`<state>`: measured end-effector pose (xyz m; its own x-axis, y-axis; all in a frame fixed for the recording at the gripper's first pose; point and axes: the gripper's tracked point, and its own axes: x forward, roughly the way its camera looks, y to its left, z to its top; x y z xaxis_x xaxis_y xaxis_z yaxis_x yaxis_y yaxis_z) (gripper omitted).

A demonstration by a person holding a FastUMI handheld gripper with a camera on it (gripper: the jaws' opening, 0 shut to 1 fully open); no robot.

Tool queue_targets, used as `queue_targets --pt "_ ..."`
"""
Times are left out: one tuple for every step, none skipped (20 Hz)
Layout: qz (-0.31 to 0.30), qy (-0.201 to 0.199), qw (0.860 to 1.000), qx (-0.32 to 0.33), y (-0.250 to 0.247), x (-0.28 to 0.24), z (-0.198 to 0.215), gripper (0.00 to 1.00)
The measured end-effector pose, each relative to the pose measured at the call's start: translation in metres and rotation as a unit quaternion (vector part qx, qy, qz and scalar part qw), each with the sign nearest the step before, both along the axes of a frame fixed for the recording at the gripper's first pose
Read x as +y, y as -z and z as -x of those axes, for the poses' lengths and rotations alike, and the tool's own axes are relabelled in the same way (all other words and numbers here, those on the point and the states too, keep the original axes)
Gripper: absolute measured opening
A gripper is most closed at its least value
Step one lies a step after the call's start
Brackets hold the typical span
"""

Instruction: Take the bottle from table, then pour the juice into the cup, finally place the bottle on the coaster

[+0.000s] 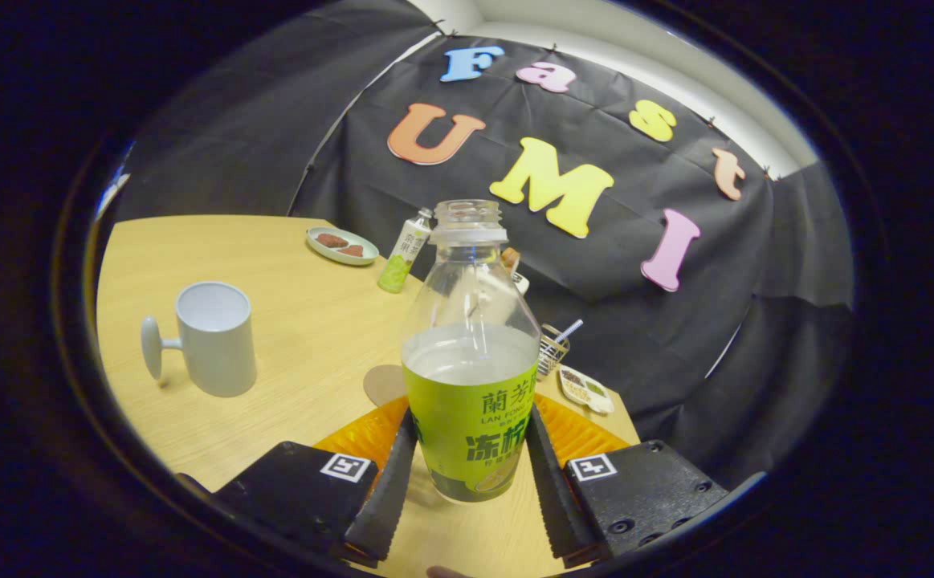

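A clear uncapped bottle (471, 345) with a green label stands upright between my fingers, holding pale juice to about half its height. My gripper (471, 413) is shut on the bottle, one finger pressing each side of the label. The bottle's base sits at or just above the wooden table (298, 321); I cannot tell which. A white cup (214, 337), empty and with its handle facing away from the bottle, stands ahead to the left. A round brown coaster (382, 384) lies just beyond my left finger, partly hidden by the bottle.
Toward the table's far side are a small plate (342, 245) with reddish pieces and a second, slimmer green bottle (402, 253). By the table's right edge sit a wire basket (551, 349) and a small dish (587, 391). Black cloth walls surround the table.
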<state>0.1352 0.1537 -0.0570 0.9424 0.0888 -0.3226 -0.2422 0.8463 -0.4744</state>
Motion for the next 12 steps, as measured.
queue_targets --pt "0.021 -0.004 1.0 0.0 -0.001 0.004 -0.003 0.75" --pt "0.044 -0.009 0.999 -0.007 -0.004 0.008 -0.005 0.75" --pt "0.069 -0.012 0.997 -0.017 -0.009 0.012 -0.006 0.75" --pt "0.092 -0.016 0.995 -0.028 -0.012 0.017 -0.008 0.75" --pt "0.111 -0.023 0.993 -0.036 -0.013 0.022 -0.011 0.75" --pt "0.128 -0.027 0.99 -0.042 -0.012 0.027 -0.012 0.76" --pt "0.144 -0.032 0.988 -0.048 -0.012 0.031 -0.013 0.76" --pt "0.162 -0.037 0.985 -0.052 -0.011 0.035 -0.014 0.76" --pt "0.18 -0.04 0.981 -0.059 -0.011 0.039 -0.015 0.75" --pt "0.203 -0.04 0.976 -0.072 -0.014 0.04 -0.014 0.75" --pt "0.227 -0.042 0.969 -0.084 -0.017 0.042 -0.013 0.75" --pt "0.248 -0.043 0.963 -0.093 -0.017 0.043 -0.014 0.75"
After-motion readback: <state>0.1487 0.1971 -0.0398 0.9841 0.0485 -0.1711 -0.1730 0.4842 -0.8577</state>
